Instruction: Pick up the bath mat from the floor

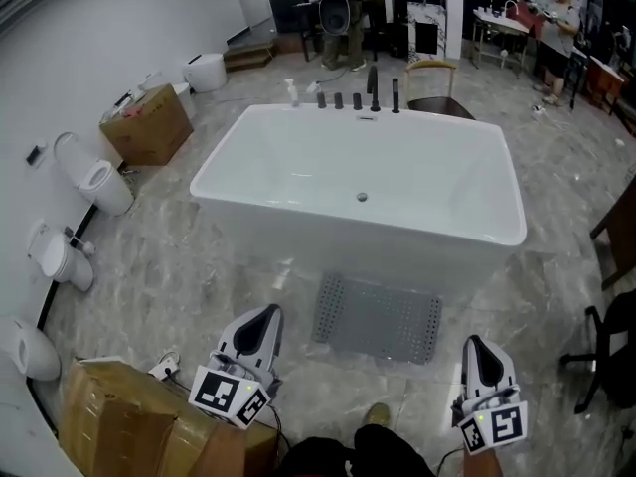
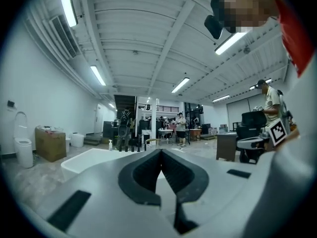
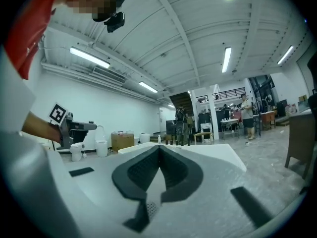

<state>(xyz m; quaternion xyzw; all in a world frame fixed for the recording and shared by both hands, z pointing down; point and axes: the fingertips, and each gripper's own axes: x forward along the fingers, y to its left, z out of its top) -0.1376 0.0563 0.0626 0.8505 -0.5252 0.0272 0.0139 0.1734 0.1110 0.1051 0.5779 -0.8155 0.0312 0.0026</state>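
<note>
- Floor [image 1: 179, 266]: grey marble-look tile; it carries every item below.
- Bathtub [image 1: 358, 182]: white, freestanding, ahead of you, with dark taps [image 1: 374, 87] along its far rim.
- Cardboard box [image 1: 119, 415]: brown, at your lower left, just beside your left claw.
- Bath mat [image 1: 378, 318]: grey and perforated, flat on the floor just beside the tub's near side. It lies between your two claws, and neither touches it.
- Your left claw [image 1: 266, 314]: jaws pressed together, holding nothing.
- Your right claw [image 1: 477, 346]: jaws pressed together, likewise empty.
</note>
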